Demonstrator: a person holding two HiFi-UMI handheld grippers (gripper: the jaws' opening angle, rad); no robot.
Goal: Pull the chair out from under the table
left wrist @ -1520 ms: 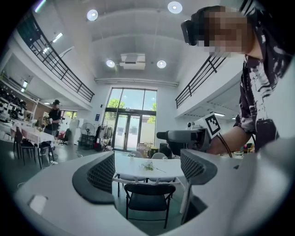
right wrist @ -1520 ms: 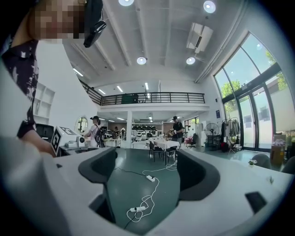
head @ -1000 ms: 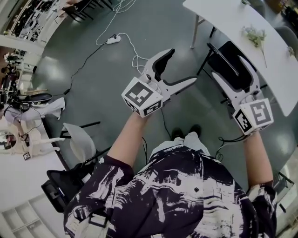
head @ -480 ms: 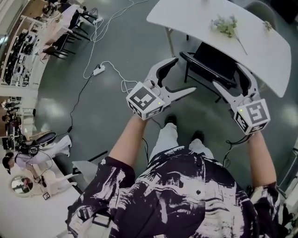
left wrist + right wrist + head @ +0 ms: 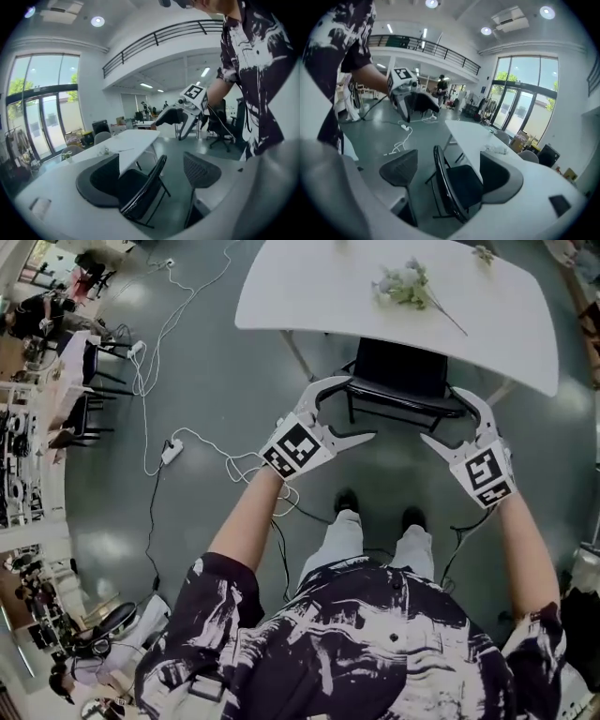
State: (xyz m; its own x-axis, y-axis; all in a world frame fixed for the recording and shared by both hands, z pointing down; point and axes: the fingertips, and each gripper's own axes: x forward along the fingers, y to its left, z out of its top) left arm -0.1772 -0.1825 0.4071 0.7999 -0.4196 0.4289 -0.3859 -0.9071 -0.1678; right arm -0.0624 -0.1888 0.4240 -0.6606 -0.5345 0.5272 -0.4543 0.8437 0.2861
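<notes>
A black chair [image 5: 401, 371] stands with its seat tucked under the white table [image 5: 309, 287]. Its backrest top edge [image 5: 403, 407] faces me, running between the two grippers. My left gripper [image 5: 356, 409] is open at the backrest's left end, and my right gripper [image 5: 441, 414] is open at its right end. In the left gripper view the backrest [image 5: 151, 187] stands between the wide-apart pads [image 5: 96, 183], untouched. The right gripper view shows the backrest [image 5: 442, 180] likewise between its pads [image 5: 502, 180], with the seat [image 5: 463, 183] beyond.
A sprig of flowers [image 5: 405, 285] lies on the table. A power strip with white cable [image 5: 172, 451] trails over the grey floor to the left. My feet [image 5: 347, 502] stand just behind the chair. More chairs [image 5: 94, 362] stand at far left.
The view has swung so the table and chair sit centred ahead. Both grippers, still open, have moved forward to the two ends of the chair's backrest.
</notes>
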